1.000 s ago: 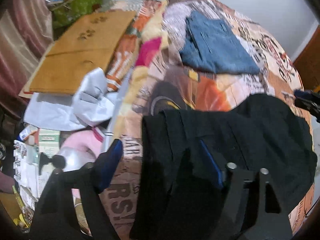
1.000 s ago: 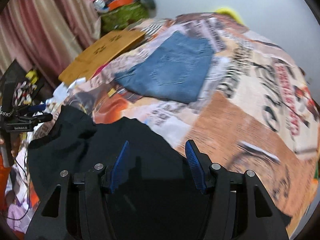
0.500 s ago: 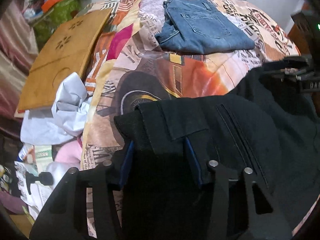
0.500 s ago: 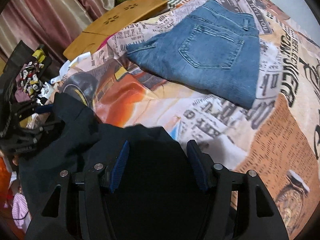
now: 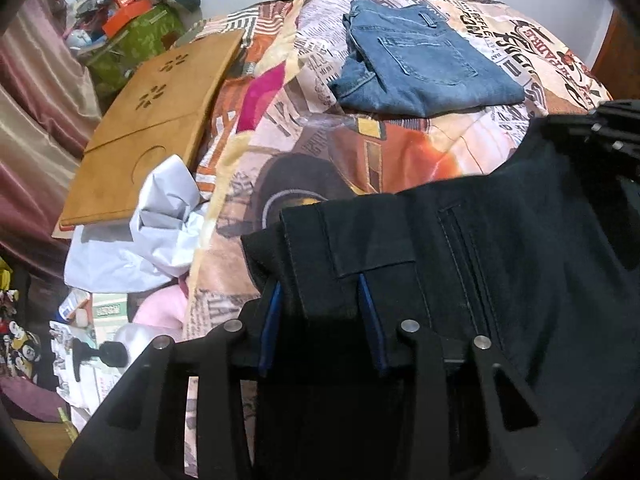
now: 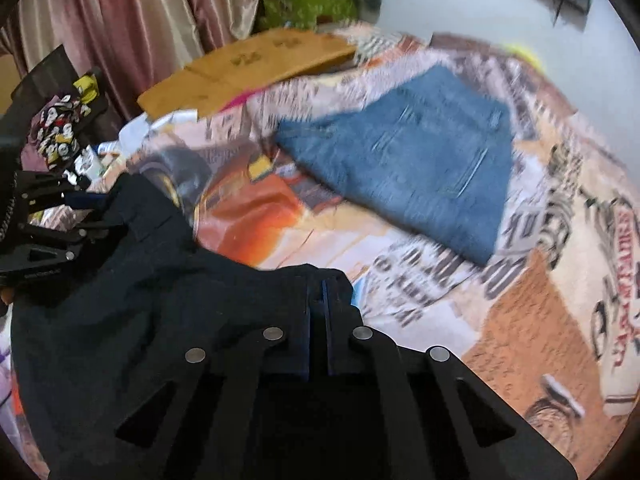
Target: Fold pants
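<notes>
Fabric of black pants (image 5: pixel 500 280) sits pinched between both grippers' closed-down fingers (image 5: pixel 370 312).

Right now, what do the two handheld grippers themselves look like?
Both match: the left gripper and right gripper have matte black angular frames with cut-out slots, round silver pins at the pivots, and blue pads lining the fingers. No cables or sleeves show.

I count two pairs of pants: one black pair (image 5: pixel 500 280), one folded blue jeans (image 5: pixel 416 60). Two grippers on my rig: left gripper (image 5: pixel 320 300), right gripper (image 6: pixel 318 300). One wooden board (image 5: pixel 152 128). One bedspread (image 5: pixel 400 152). One green box (image 5: pixel 132 44).
</notes>
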`<action>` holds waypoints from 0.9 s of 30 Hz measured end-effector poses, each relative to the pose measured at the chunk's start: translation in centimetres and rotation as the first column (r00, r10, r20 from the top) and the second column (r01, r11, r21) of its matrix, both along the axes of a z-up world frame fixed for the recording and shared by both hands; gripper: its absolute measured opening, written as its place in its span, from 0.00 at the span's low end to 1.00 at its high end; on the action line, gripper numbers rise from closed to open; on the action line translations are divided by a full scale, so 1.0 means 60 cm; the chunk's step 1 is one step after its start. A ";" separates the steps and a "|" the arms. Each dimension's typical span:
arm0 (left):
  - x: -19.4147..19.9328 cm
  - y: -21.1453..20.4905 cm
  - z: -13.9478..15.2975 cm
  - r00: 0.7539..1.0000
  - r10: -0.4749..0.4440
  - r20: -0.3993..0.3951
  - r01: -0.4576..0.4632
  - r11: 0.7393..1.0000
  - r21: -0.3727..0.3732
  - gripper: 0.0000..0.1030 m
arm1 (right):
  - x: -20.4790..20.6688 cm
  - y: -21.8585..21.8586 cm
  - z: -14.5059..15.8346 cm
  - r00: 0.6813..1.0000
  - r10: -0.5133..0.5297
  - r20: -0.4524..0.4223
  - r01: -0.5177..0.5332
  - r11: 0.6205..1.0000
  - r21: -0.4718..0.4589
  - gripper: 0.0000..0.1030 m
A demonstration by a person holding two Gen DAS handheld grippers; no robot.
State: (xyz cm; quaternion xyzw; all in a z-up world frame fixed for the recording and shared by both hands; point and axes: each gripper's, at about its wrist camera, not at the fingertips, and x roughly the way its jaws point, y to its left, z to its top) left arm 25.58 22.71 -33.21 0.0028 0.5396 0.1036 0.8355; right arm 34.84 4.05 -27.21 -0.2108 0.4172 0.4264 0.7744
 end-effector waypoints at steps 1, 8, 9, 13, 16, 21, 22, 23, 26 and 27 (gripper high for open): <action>0.005 0.000 0.002 1.000 0.003 -0.001 -0.003 1.000 0.024 0.34 | 0.001 0.000 0.005 1.000 -0.010 0.016 0.010 1.000 0.005 0.04; 0.027 0.043 -0.024 0.995 0.089 -0.051 -0.086 0.994 0.062 0.18 | 0.054 -0.018 0.010 0.980 -0.187 0.068 0.188 0.982 -0.012 0.04; 0.021 0.040 -0.016 0.997 0.074 -0.037 -0.071 0.996 0.059 0.18 | 0.063 -0.026 0.010 0.977 -0.208 0.042 0.209 0.978 -0.022 0.06; -0.003 0.033 0.028 0.999 0.045 0.030 -0.046 0.999 0.017 0.18 | 0.068 -0.059 0.035 0.966 -0.257 -0.019 0.256 0.966 -0.013 0.13; -0.015 0.044 0.063 0.996 0.074 0.057 -0.073 0.997 -0.034 0.23 | 0.045 -0.087 0.078 0.964 -0.265 0.023 0.264 0.964 0.026 0.39; -0.045 0.069 0.091 0.981 0.168 0.095 -0.154 0.978 -0.142 0.59 | -0.017 -0.134 0.137 0.965 -0.240 0.109 0.232 0.969 0.082 0.51; -0.050 0.069 0.093 0.980 0.177 0.095 -0.160 0.974 -0.158 0.59 | -0.029 -0.144 0.141 0.965 -0.236 0.117 0.228 0.970 0.080 0.50; -0.055 0.068 0.091 0.980 0.180 0.083 -0.164 0.971 -0.177 0.59 | -0.039 -0.152 0.143 0.965 -0.233 0.121 0.225 0.971 0.077 0.51; -0.064 0.055 0.066 0.984 0.176 0.006 -0.169 0.950 -0.263 0.59 | -0.070 -0.189 0.139 0.963 -0.244 0.117 0.238 0.969 0.059 0.51; -0.066 0.050 0.058 0.985 0.172 -0.016 -0.170 0.947 -0.274 0.59 | -0.077 -0.198 0.135 0.961 -0.250 0.116 0.245 0.968 0.052 0.51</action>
